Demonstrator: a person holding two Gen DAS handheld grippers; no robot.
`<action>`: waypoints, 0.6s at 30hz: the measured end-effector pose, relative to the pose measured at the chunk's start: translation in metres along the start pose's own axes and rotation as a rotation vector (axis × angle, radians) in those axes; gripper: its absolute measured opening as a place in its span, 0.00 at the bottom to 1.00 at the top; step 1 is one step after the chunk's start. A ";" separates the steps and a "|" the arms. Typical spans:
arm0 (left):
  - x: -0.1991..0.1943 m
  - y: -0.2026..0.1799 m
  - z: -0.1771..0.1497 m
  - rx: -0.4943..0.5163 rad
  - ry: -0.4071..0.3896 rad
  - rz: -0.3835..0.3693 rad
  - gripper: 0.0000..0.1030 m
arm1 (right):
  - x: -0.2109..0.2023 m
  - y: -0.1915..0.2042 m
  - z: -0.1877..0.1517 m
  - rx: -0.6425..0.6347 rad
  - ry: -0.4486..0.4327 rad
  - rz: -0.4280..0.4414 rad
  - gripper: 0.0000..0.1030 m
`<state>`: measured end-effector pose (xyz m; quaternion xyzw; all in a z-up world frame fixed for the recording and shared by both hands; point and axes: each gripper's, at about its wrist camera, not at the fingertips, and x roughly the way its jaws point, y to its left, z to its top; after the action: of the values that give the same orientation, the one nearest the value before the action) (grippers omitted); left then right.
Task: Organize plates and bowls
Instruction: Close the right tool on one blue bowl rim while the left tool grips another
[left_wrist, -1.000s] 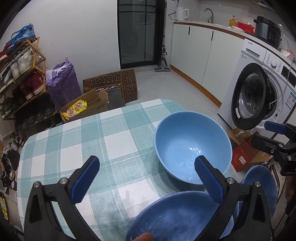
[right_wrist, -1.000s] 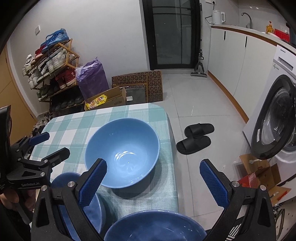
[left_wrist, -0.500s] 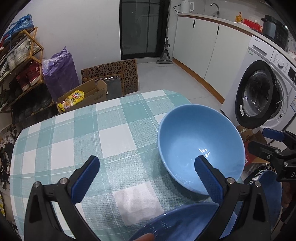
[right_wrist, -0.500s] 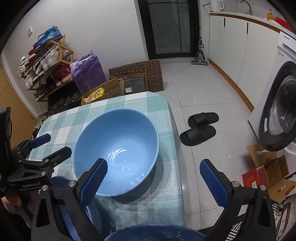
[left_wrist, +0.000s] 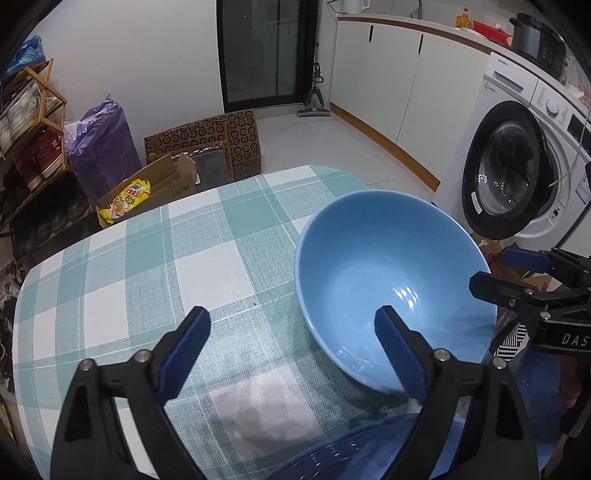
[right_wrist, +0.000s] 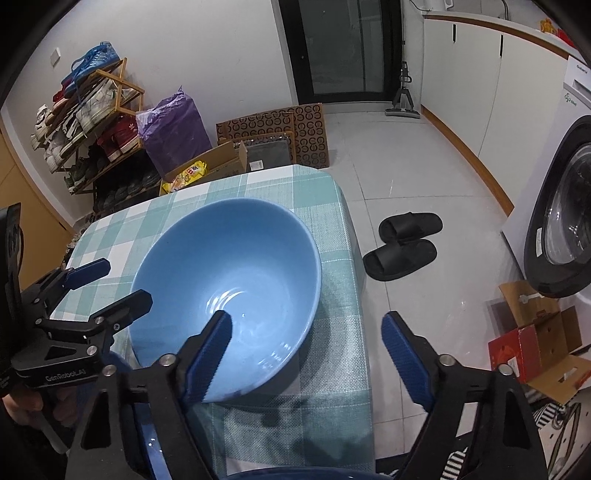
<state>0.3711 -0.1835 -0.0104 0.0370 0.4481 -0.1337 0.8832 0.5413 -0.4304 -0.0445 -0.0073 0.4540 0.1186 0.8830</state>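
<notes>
A big light-blue bowl (left_wrist: 384, 266) (right_wrist: 236, 273) stands on the teal-checked tablecloth (left_wrist: 192, 266), near the table's right edge. My left gripper (left_wrist: 290, 321) (right_wrist: 127, 280) straddles the bowl's left rim, one finger over the inside and one over the cloth. My right gripper (right_wrist: 306, 328) (left_wrist: 491, 269) straddles the right rim the same way. The jaws of both are closing with the rim between them, and no pad presses on it. A darker blue bowl (left_wrist: 351, 458) (right_wrist: 295, 474) lies at the near edge, and more dark blue crockery (right_wrist: 147, 439) shows under my right gripper.
The table's right edge (right_wrist: 354, 280) drops off just beside the bowl. Black slippers (right_wrist: 402, 243), a washing machine (left_wrist: 517, 170) and a red box (right_wrist: 524, 343) are on the floor to the right. Cardboard boxes (left_wrist: 207, 147), a purple bag (left_wrist: 99, 144) and a shoe rack (right_wrist: 92, 110) are beyond the table.
Both grippers have come down and closer to the light-blue bowl, which looks larger now. The fingers of each gripper stand narrower than before.
</notes>
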 end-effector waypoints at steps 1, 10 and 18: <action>0.000 -0.001 0.000 0.000 -0.001 -0.005 0.85 | 0.001 0.001 0.000 0.001 0.004 0.001 0.78; 0.008 -0.004 -0.003 0.010 0.029 -0.016 0.49 | 0.010 0.000 -0.001 0.003 0.023 -0.006 0.58; 0.008 -0.008 -0.004 0.031 0.031 -0.031 0.27 | 0.010 0.003 -0.005 -0.035 0.030 -0.019 0.37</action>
<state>0.3705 -0.1926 -0.0184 0.0460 0.4600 -0.1536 0.8733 0.5420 -0.4263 -0.0555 -0.0290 0.4650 0.1180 0.8769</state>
